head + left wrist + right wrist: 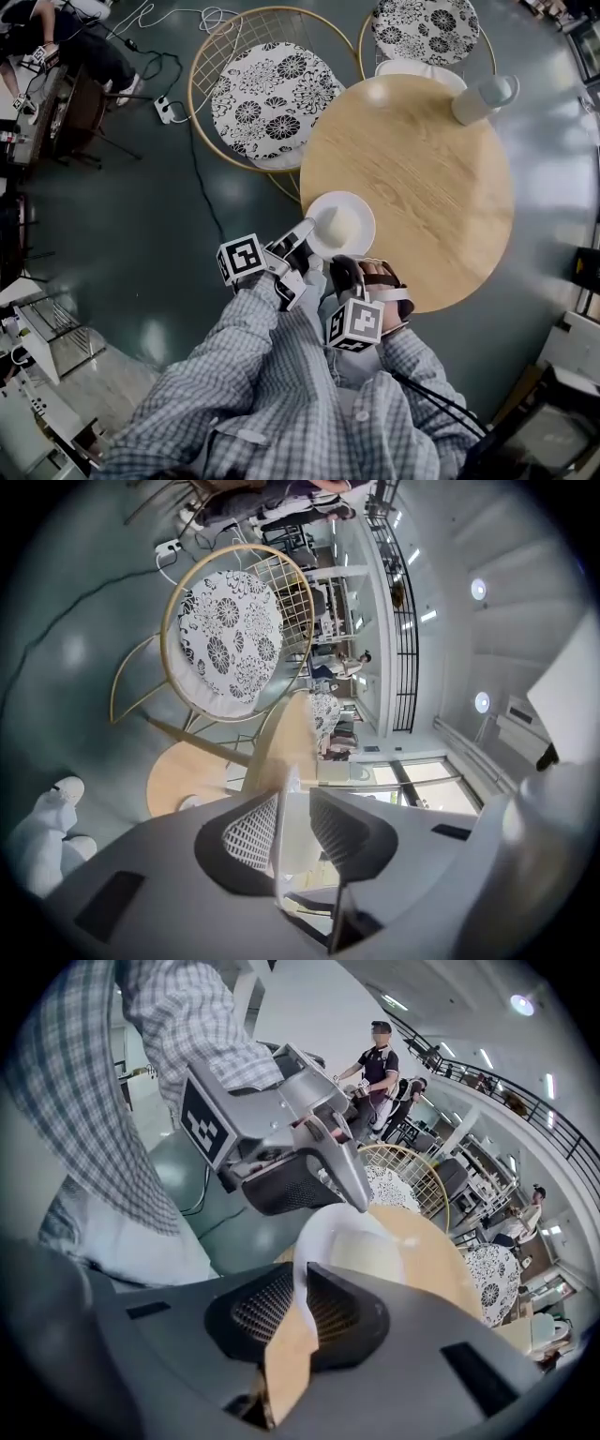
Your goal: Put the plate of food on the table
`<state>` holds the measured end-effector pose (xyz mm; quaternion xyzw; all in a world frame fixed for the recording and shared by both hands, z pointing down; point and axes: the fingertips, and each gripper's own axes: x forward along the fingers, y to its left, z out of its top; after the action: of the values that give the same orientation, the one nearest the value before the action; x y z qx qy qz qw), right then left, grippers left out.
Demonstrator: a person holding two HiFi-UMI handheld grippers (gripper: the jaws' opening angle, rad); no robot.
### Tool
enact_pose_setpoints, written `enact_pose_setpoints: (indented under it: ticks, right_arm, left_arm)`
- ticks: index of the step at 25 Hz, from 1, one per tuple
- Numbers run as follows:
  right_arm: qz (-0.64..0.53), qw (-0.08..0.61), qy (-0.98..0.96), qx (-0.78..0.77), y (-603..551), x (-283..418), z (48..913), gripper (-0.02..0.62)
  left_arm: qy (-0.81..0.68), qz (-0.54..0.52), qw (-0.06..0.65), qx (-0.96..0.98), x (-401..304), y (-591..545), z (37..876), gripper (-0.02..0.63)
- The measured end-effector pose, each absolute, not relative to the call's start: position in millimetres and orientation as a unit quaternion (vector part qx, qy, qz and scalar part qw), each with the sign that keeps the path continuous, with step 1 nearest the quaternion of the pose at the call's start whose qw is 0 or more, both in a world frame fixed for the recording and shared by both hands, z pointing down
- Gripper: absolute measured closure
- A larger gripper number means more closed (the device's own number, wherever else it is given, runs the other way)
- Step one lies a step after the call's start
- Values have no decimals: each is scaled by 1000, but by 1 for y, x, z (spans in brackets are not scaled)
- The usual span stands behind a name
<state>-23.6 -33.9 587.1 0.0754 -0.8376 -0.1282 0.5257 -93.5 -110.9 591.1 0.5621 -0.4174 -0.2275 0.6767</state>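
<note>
Left gripper (287, 810) pinches the plate (362, 203) by its thin rim, and right gripper (302, 1290) clamps the near rim too. The pale food (338, 226) is heaped in the middle. This looks like the set-down, right at the table (422, 178) edge; touchdown unclear. Next: slide inward, then release. Bare wood ahead, white jug (484, 97) well apart, chair (267, 94) off left

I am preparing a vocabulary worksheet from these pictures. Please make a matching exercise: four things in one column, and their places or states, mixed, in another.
1 plate
2 white container
3 flowered cushion
4 left gripper

a on a wire chair
b shut on the plate's rim
c on the far side of the table
d at the table's near edge

Pairs: 1-d, 2-c, 3-a, 4-b
</note>
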Motion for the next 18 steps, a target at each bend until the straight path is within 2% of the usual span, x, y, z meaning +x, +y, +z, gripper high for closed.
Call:
enact_pose_setpoints:
  ticks: [2, 10, 18]
  right_arm:
    - [-127, 529, -835, 77, -35, -22, 589, 543]
    - [-121, 534, -834, 70, -37, -23, 599, 542]
    - [-87, 520, -846, 80, -37, -25, 601, 541]
  left_arm:
    - [-417, -240, 675, 559, -100, -110, 589, 503]
    - [-429, -257, 659, 562, -124, -100, 582, 503]
    - [-406, -291, 645, 578, -117, -93, 556, 505]
